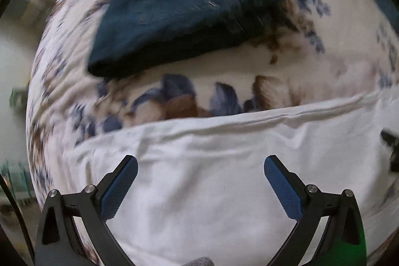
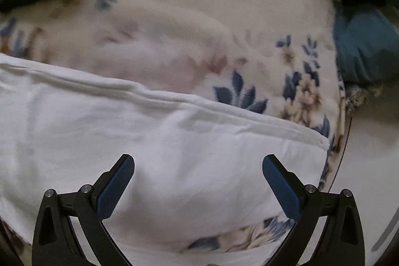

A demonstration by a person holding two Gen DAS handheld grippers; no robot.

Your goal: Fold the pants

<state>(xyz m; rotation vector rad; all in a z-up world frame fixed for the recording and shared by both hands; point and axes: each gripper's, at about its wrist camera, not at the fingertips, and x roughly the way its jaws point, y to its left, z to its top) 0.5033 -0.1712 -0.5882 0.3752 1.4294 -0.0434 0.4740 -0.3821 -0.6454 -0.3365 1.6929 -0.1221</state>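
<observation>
White pants (image 1: 212, 166) lie flat and folded lengthwise on a floral blanket (image 1: 249, 71), their long folded edge running across the left wrist view. They also fill the lower half of the right wrist view (image 2: 162, 153), where their right end shows. My left gripper (image 1: 200, 161) is open and empty, just above the white cloth. My right gripper (image 2: 198, 160) is open and empty, above the pants near their right end.
A folded dark blue garment (image 1: 189, 16) lies on the blanket beyond the pants. A teal cloth (image 2: 364, 49) lies at the blanket's right edge. The blanket's edge and pale floor (image 2: 369, 141) show at right. My right gripper's tip (image 1: 391, 148) shows at right.
</observation>
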